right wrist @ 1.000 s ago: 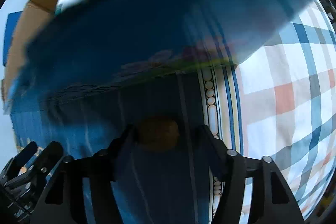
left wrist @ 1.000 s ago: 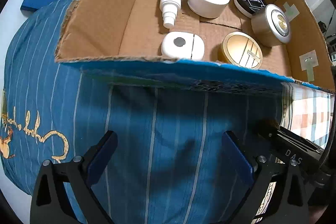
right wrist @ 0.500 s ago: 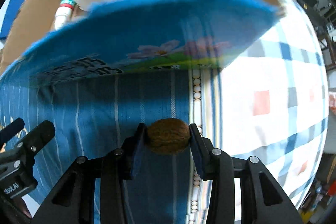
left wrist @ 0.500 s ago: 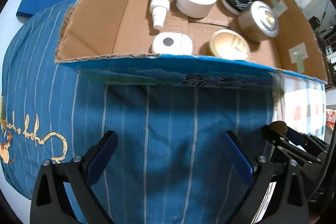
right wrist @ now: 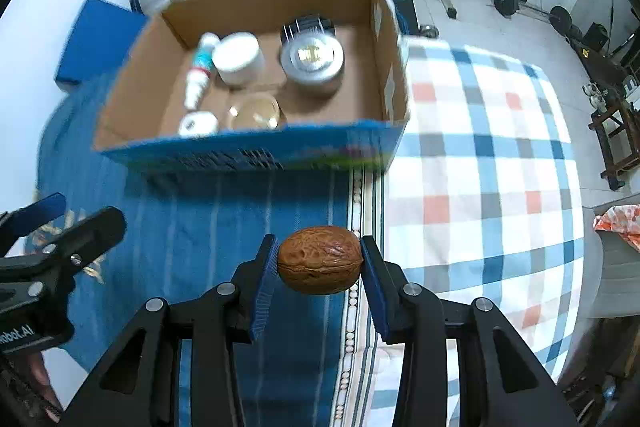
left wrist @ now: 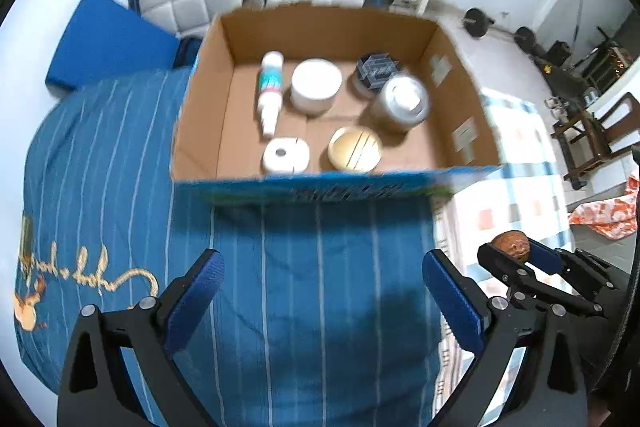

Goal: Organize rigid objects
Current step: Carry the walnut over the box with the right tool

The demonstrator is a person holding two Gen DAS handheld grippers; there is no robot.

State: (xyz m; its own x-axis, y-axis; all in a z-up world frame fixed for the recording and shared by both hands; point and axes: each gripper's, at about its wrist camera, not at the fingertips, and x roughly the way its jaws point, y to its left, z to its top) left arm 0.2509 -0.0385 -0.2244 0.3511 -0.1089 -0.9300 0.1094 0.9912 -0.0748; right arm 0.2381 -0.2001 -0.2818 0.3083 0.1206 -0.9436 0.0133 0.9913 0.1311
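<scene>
Our right gripper (right wrist: pixel 319 261) is clamped on a walnut (right wrist: pixel 320 260), its two blue pads pressed against the nut's ends. The walnut's long axis runs straight across from pad to pad, with its seam running the same way. It hangs clear of the bed (right wrist: pixel 224 223), above the place where a blue striped cover meets a checked sheet (right wrist: pixel 480 163).

From the walnut, the cardboard box (right wrist: pixel 264 3) lies ahead and a little to the left in the right wrist view, open at the top, resting on the bed. The near wall of the box, printed blue on the outside, stands between the gripper and the box floor, so we judge the nut must pass above that wall before going down.

Inside the box we see a white spray bottle (left wrist: pixel 270 87) lying on its side, a white jar (left wrist: pixel 316 85), a dark-lidded jar (left wrist: pixel 376 69), a silver tin (left wrist: pixel 402 101), a gold-lidded tin (left wrist: pixel 354 149) and a small white case (left wrist: pixel 286 155). The barest floor is along the box's right side, beside the silver tin.

Our left gripper (left wrist: pixel 320 291) is spread wide and holds nothing, hanging over the blue striped cover just short of the box. The right gripper alone carries the nut, so it is the one placed to deliver it.

The walnut is brown, oval and wrinkled, with a hard shell. We judge it rigid and light, likely to roll on its rounded sides once let go.
</scene>
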